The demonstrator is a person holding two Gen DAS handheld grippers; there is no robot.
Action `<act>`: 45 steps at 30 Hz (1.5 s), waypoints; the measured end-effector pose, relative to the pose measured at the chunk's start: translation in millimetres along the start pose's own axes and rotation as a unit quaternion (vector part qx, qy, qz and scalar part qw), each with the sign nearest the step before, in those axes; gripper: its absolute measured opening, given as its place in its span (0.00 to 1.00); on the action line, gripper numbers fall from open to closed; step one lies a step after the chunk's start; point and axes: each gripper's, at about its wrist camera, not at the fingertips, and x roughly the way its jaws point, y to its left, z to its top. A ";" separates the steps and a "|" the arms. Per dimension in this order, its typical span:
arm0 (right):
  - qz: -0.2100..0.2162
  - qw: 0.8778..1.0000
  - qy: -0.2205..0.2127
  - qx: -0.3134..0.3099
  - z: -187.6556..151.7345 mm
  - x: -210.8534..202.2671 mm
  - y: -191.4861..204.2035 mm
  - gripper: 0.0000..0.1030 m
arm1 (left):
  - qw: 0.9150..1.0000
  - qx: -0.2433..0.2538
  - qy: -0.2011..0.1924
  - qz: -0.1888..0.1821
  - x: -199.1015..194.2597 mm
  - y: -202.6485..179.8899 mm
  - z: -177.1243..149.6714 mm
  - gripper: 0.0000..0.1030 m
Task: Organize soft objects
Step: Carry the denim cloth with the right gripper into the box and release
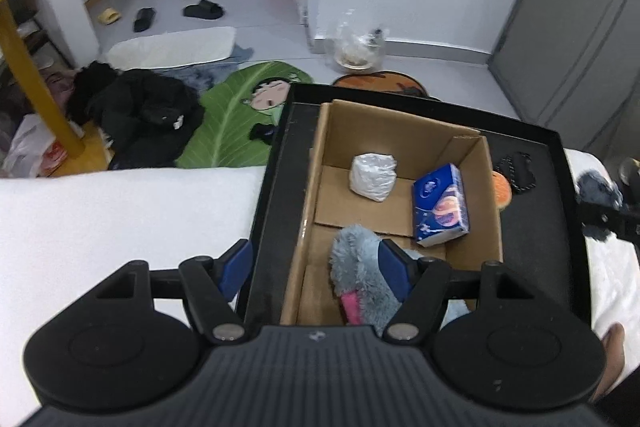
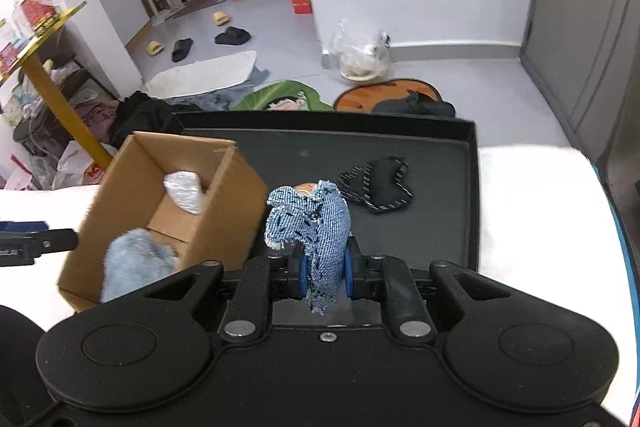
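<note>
A cardboard box stands on a black tray. Inside lie a white wrapped bundle, a blue tissue pack and a fluffy blue-grey slipper. My left gripper is open over the box's near left wall, its right finger resting against the slipper. My right gripper is shut on a denim cloth, held above the tray just right of the box. A black patterned cloth and an orange item lie on the tray.
The tray rests on a white bed surface. Beyond it the floor holds a green leaf rug, black clothes, slippers and a yellow table leg. A grey wardrobe stands at right.
</note>
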 end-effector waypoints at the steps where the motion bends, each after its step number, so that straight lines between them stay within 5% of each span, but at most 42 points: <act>1: 0.002 1.000 -0.002 -0.004 2.3 -1.0 5.0 0.16 | 1.000 0.004 0.002 -0.004 1.5 0.6 -0.5 0.66; 13: 0.015 0.999 -0.001 -0.040 22.5 4.4 65.3 0.17 | 0.999 -0.010 0.025 -0.020 22.7 11.5 -7.2 0.61; 26: 0.036 0.996 0.012 -0.077 33.8 31.2 137.2 0.18 | 0.995 -0.052 0.080 -0.031 46.8 32.6 -12.8 0.12; 37: 0.045 0.996 0.009 -0.073 42.7 44.5 162.2 0.20 | 0.994 -0.043 0.090 -0.049 46.6 32.1 -16.9 0.12; 42: 0.053 0.997 0.009 -0.063 43.1 48.6 164.8 0.37 | 0.992 -0.047 0.097 -0.069 44.4 33.1 -20.0 0.12; 45: 0.060 0.997 0.014 -0.047 40.8 46.8 157.0 0.37 | 0.992 -0.043 0.096 -0.067 44.7 31.2 -20.5 0.12</act>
